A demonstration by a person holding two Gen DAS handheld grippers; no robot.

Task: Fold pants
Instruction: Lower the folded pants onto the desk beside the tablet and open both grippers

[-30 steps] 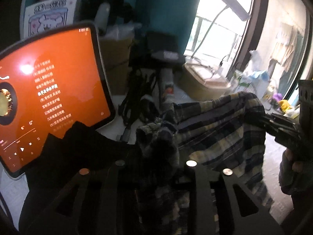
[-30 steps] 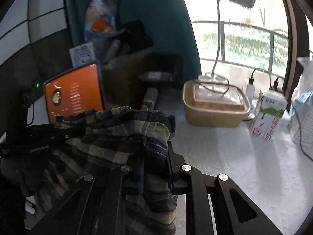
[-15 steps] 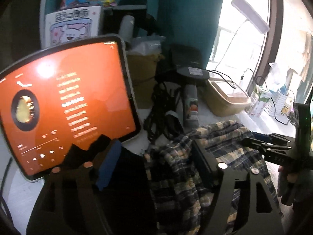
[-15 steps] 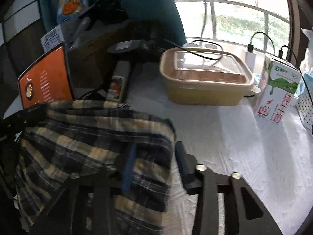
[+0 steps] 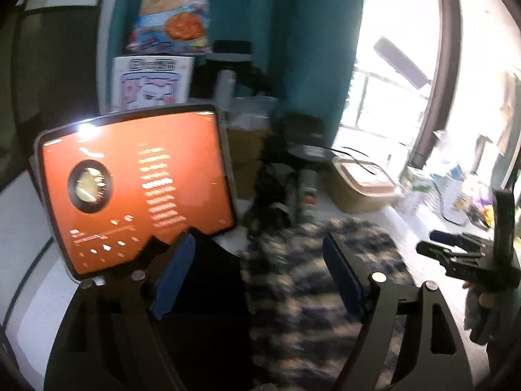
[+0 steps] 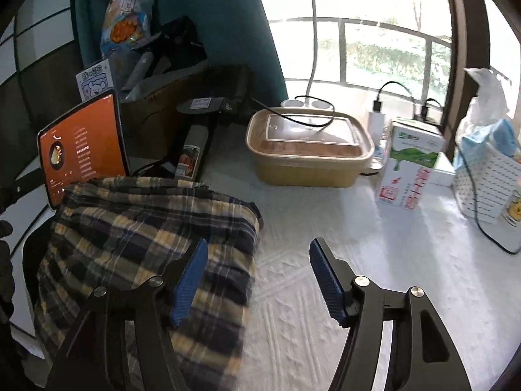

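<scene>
1. The plaid flannel pants [image 6: 153,244], checked in navy, yellow and cream, lie folded in a flat stack on the white textured counter [image 6: 374,260], toward its left side in the right wrist view.
2. The left gripper [image 5: 260,273] hovers above the pants with its jaws spread wide and still opening. The blurred plaid cloth shows below and between the blue pads, but neither pad presses on it.
3. The right gripper [image 6: 257,280] is also free of the cloth, its jaws parted and opening. Its left blue pad hangs over the right edge of the stack, while its right pad is over bare counter.
4. In the left wrist view, the right gripper appears at the far right edge, carried by a hand [image 5: 482,306].
5. A tablet with a glowing orange screen [image 6: 83,150] stands upright just behind the pants, at their left rear corner.
6. A dark garment [image 5: 208,293] lies beside the pants, in front of the tablet, in the left wrist view.
7. Farther back on the counter sits a tan rectangular food container with a clear lid [image 6: 309,146], well apart from the pants.
8. A white, green and red milk carton [image 6: 408,166] stands to the right of the container, near a white perforated tissue holder [image 6: 488,176].
</scene>
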